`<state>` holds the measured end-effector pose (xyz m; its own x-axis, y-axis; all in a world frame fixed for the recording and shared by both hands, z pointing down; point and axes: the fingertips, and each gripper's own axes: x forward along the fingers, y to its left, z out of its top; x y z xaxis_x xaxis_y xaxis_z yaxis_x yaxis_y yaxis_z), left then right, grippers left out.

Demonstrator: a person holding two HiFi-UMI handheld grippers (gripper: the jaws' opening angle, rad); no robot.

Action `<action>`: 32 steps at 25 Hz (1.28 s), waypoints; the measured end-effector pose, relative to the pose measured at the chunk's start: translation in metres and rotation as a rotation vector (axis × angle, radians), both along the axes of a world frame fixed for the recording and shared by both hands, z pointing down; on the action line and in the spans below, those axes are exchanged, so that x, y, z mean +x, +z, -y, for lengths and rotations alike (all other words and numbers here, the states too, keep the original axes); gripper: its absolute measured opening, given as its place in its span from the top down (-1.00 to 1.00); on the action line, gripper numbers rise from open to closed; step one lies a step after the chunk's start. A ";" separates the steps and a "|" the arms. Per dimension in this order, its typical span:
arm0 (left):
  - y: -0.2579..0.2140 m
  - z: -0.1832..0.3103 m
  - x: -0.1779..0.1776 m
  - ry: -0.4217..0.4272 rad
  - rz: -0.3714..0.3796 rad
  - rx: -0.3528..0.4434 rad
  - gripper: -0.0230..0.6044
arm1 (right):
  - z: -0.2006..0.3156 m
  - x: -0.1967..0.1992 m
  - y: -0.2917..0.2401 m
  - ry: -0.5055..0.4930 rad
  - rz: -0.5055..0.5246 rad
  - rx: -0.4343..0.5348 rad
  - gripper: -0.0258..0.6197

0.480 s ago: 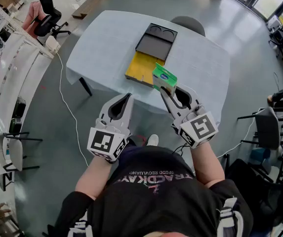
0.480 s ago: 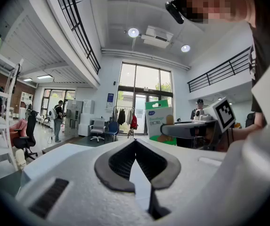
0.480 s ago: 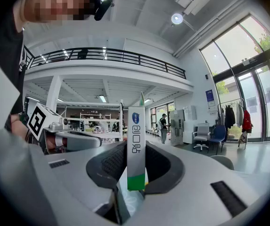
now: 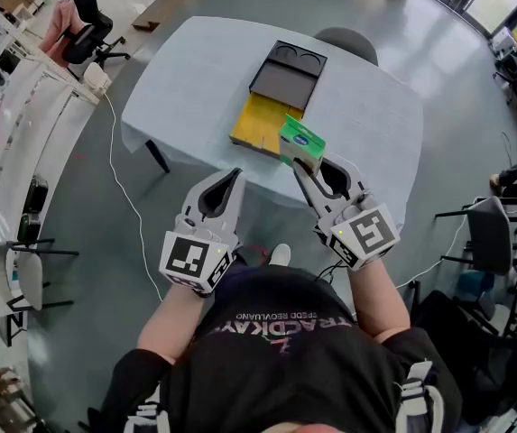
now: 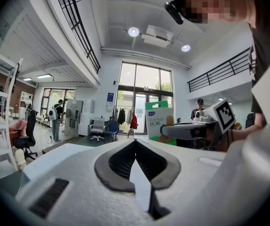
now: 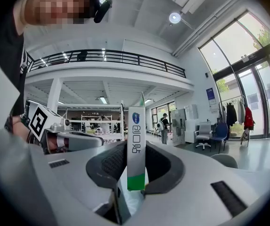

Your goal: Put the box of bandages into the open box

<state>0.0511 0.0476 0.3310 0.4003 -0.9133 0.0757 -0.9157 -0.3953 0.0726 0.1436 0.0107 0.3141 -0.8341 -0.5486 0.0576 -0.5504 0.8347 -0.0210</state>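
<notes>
I'm watching the R gripper (image 4: 310,164) clamping the box of bandages (image 4: 300,142). Its jaws are sitting partway closed, w/ pads pressing on both faces of the box. In the right gripper view the R gripper (image 6: 135,147) is holding the box of bandages (image 6: 136,126) upright, narrow edge toward the cam, green band at the bottom.

The box is hanging in the air over the near edge of the table (image 4: 186,70). It's sitting right by the near-right corner of the open box (image 4: 256,120), not inside it. The open box is lying flat mid-table, showing a yellow inside. A black section (image 4: 285,75) w/ two round recesses is lying on its far side.

The L gripper (image 4: 235,177) is hovering off the table's near edge, just left of the R one. In the left gripper view the L gripper (image 5: 135,142) is showing its jaws meeting tip to tip, w/ nothing between them. Both grippers are pointing level toward the table.
</notes>
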 end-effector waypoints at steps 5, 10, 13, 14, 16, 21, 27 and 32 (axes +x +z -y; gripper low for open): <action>0.001 0.004 -0.009 0.004 0.000 -0.006 0.88 | 0.004 -0.011 0.000 -0.002 0.002 -0.003 0.63; 0.001 0.013 -0.022 0.027 0.003 -0.011 0.87 | 0.015 -0.022 -0.002 0.026 0.000 -0.006 0.63; -0.001 0.020 -0.032 0.039 -0.001 -0.013 0.88 | 0.022 -0.030 -0.003 0.049 0.001 -0.010 0.63; -0.002 0.023 -0.036 0.043 -0.002 -0.014 0.88 | 0.024 -0.033 -0.003 0.057 0.000 -0.012 0.63; -0.002 0.028 -0.043 0.058 0.000 -0.014 0.87 | 0.030 -0.039 -0.003 0.073 -0.002 -0.015 0.63; 0.002 0.043 -0.063 0.095 -0.004 -0.022 0.87 | 0.043 -0.057 0.000 0.113 -0.009 -0.023 0.63; 0.004 0.060 -0.084 0.149 -0.009 -0.026 0.87 | 0.055 -0.075 0.001 0.172 -0.011 -0.025 0.63; 0.005 0.082 -0.117 0.203 -0.015 -0.032 0.88 | 0.072 -0.107 0.002 0.224 -0.021 -0.035 0.63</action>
